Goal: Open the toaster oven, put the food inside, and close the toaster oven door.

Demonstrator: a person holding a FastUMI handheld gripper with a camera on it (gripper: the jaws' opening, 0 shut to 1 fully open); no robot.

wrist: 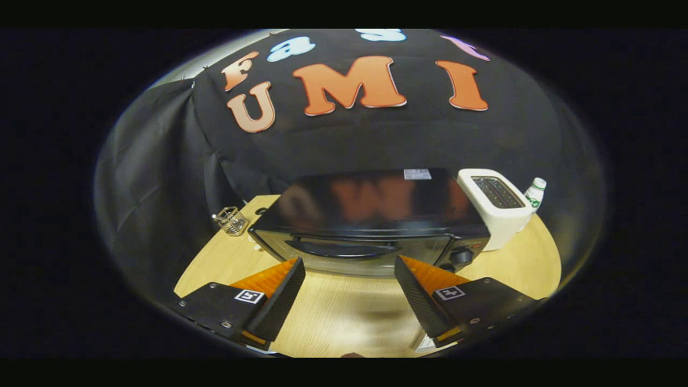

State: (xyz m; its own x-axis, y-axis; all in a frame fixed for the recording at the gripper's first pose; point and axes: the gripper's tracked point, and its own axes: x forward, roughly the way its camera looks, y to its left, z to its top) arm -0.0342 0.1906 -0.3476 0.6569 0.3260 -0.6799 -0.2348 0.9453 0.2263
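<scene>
I count one oven [371, 226] on the bench [344, 317], door shut, with one toaster [497, 207], one bottle [535, 193] and one wire basket [232, 220] around it. My one tool [349, 285] has two fingers [279, 295], spread apart with nothing between them.

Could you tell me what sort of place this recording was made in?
Probably a staged recording booth, not a real kitchen: black cloth hangs behind a wooden table holding a toaster oven, door closed, and a white toaster. The open tool holds nothing.
</scene>
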